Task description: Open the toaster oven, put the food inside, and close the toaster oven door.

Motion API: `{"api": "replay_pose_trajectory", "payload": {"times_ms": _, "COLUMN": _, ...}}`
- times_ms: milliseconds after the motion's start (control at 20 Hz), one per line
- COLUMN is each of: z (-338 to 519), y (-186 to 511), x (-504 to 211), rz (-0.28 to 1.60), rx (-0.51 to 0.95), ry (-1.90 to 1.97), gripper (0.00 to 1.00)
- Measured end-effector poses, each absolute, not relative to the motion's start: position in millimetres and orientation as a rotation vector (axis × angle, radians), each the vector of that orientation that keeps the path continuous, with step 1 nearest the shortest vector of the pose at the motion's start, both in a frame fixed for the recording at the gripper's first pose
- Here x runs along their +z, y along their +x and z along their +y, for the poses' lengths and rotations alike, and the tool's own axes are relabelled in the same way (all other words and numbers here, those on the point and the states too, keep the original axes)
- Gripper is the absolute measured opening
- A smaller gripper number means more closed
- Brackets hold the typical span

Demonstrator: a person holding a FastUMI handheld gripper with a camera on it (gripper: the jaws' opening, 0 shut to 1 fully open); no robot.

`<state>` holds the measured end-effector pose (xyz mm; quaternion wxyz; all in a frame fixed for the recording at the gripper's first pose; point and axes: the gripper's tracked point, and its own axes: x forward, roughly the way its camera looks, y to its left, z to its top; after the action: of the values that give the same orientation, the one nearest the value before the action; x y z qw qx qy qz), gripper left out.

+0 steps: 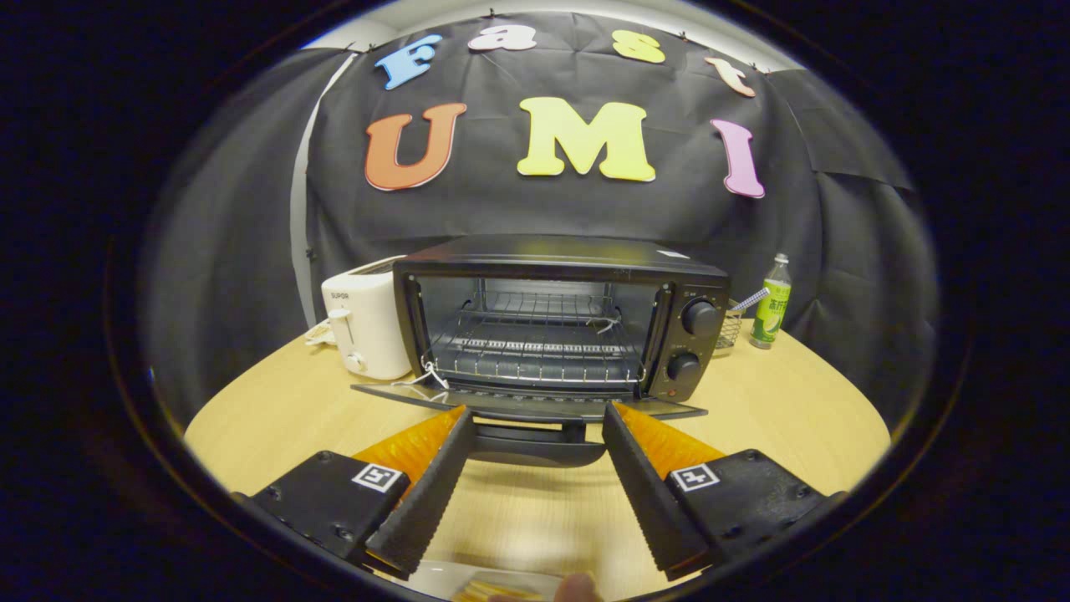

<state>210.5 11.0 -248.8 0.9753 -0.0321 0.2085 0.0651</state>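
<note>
Wooden table (777, 418) — tongs (535, 418) apart

A black toaster oven (560, 322) with black knobs (699, 318) and a silver wire rack (535, 343) sits on a pale wood-grain table (276, 418). Its door (527, 403) and handle (535, 443) are black too. Beside it stands a white toaster (365, 324). A green and white bottle (771, 303) stands on the oven's other side. The open gripper (535, 418) carries small black-and-white square markers (380, 477).
</note>
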Motion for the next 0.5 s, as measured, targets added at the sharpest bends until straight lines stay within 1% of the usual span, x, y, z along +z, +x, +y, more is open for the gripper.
{"api": "replay_pose_trajectory", "payload": {"times_ms": 50, "z": 9.7, "y": 207.1, "x": -249.0, "rz": 0.416, "rx": 0.135, "ry": -0.057, "gripper": 1.00}}
{"api": "replay_pose_trajectory", "payload": {"times_ms": 350, "z": 9.2, "y": 192.9, "x": -271.5, "rz": 0.526, "rx": 0.136, "ry": -0.012, "gripper": 1.00}}
{"api": "replay_pose_trajectory", "payload": {"times_ms": 500, "z": 11.0, "y": 181.7, "x": -256.8, "rz": 0.510, "rx": 0.131, "ry": -0.006, "gripper": 1.00}}
